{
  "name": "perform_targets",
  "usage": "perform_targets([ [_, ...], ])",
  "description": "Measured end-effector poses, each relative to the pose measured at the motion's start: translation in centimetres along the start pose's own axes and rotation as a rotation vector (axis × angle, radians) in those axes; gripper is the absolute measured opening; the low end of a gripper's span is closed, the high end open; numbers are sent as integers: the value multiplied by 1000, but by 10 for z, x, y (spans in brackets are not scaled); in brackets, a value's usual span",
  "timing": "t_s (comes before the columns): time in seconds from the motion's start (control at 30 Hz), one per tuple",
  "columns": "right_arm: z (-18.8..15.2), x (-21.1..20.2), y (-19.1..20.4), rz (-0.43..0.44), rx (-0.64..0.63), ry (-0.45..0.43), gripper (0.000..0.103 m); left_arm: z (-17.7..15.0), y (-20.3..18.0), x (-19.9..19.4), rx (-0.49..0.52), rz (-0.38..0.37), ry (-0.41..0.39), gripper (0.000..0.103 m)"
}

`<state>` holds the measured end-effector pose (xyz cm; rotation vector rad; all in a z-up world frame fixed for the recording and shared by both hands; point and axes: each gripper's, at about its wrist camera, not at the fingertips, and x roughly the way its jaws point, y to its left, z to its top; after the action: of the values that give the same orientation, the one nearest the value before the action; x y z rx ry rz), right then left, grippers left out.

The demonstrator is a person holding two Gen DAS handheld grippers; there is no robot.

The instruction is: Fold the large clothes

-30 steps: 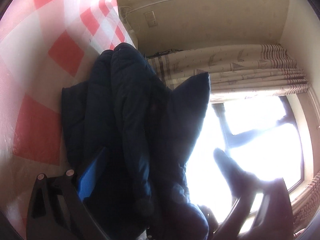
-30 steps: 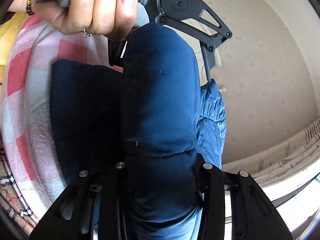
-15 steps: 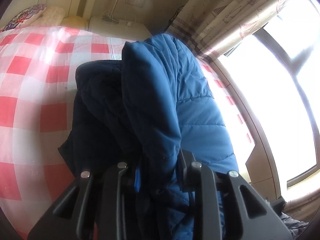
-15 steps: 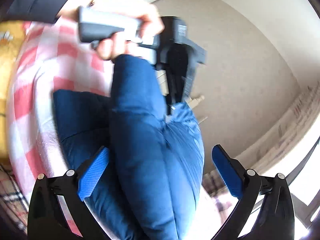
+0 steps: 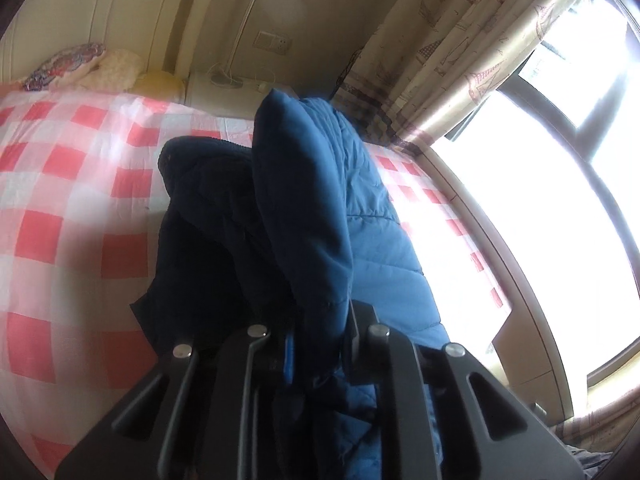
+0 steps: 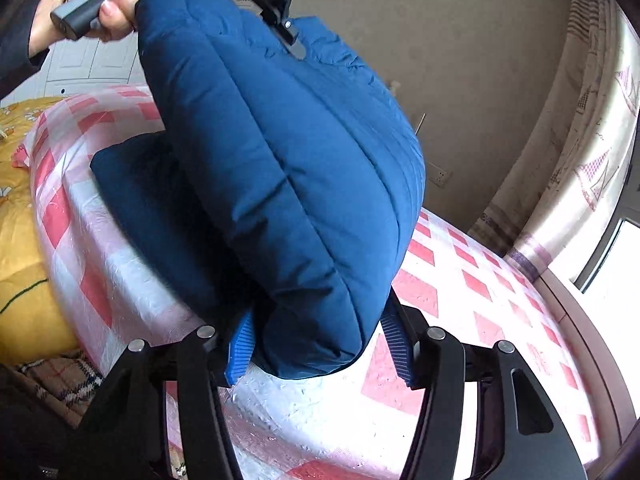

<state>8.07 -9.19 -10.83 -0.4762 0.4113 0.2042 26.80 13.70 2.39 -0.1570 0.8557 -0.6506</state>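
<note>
A: Left gripper (image 5: 320, 344) first; what's it doing?

B: Jaws have just been closing; now they're pinched tight on a fold of the blue puffer jacket (image 5: 312, 208); fabric bunches up btwn the black fingers, a sliver of blue pad shows beside it.

A: And the right gripper (image 6: 316, 350)?

B: Jaws have just been closing too, after standing wide; the ribbed blue pads (image 6: 240, 346) now sit against both sides of a thick padded roll of the jacket (image 6: 280, 168); looks like they press it, tho the fisheye edge makes the contact on the right pad hard to judge.

A: So where's the jacket overall?

B: Held up off the bed (image 6: 460, 300) btwn the two tools; in the right wrist view the far end goes up to the left gripper (image 6: 276, 8), w/ the person's hand (image 6: 104, 4) round its grey handle; a darker part of the jacket lies on the red-and-white checked cover (image 5: 60, 200) below.

A: Anything round it?

B: A yellow quilt (image 6: 24, 208) and a plaid cloth (image 6: 60, 380) at the bed's left edge in the right view; pillows (image 5: 100, 68) at the headboard, a wall socket (image 5: 272, 42), patterned curtains (image 5: 460, 48) and a bright window (image 5: 540, 200) in the left view.
</note>
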Motion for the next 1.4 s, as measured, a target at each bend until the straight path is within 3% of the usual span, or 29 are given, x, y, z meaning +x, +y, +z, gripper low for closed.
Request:
perform_targets([
  [0.13, 1, 6, 24, -22, -40, 3, 51, -8, -8, -33, 43, -15, -67, 15],
  [0.27, 0, 6, 30, -17, -37, 26, 52, -46, 56, 17, -114, 13, -23, 20],
  [0.33, 2, 8, 26, 9, -36, 44, 52, -62, 96, 25, -248, -171, -79, 21],
  [0.37, 8, -2, 29, 32, -42, 51, 52, -68, 107, 27, -291, -221, -91, 21],
  [0.47, 11, -17, 24, 119, -105, 51, 55, -68, 103, 25, -250, -185, -101, 23],
  [0.57, 16, -46, 14, 177, -58, -12, 72, -65, 97, 22, -224, -154, -93, 25],
  [0.7, 51, -62, 6, 311, 104, -98, 72, -72, 99, 24, -231, -156, -118, 31],
  [0.8, 90, -49, 26, 368, 112, -122, 72, -80, 100, 26, -236, -173, -144, 32],
  [0.87, 114, -31, 37, 362, 114, -120, 72, -82, 100, 25, -238, -173, -150, 33],
  [0.97, 128, 2, 71, 356, 85, -51, 73, -84, 96, 24, -223, -152, -156, 36],
  [1.0, 123, 17, 89, 328, 32, -7, 74, -84, 95, 25, -225, -145, -157, 39],
  [1.03, 116, 24, 104, 265, -46, -20, 74, -84, 95, 22, -228, -126, -157, 45],
  [1.07, 108, 26, 117, 210, -113, -50, 74, -86, 95, 17, -231, -87, -158, 48],
  [1.1, 103, 26, 122, 186, -132, -63, 74, -86, 96, 9, -241, -31, -165, 60],
  [1.17, 104, 27, 121, 198, -109, -48, 74, -82, 91, -16, -242, 117, -230, 66],
  [1.27, 108, 30, 121, 206, -118, -30, 74, -62, 63, -49, -155, 158, -320, 66],
  [1.4, 108, 31, 121, 197, -119, -40, 74, -22, 8, -40, 28, 185, -321, 73],
])
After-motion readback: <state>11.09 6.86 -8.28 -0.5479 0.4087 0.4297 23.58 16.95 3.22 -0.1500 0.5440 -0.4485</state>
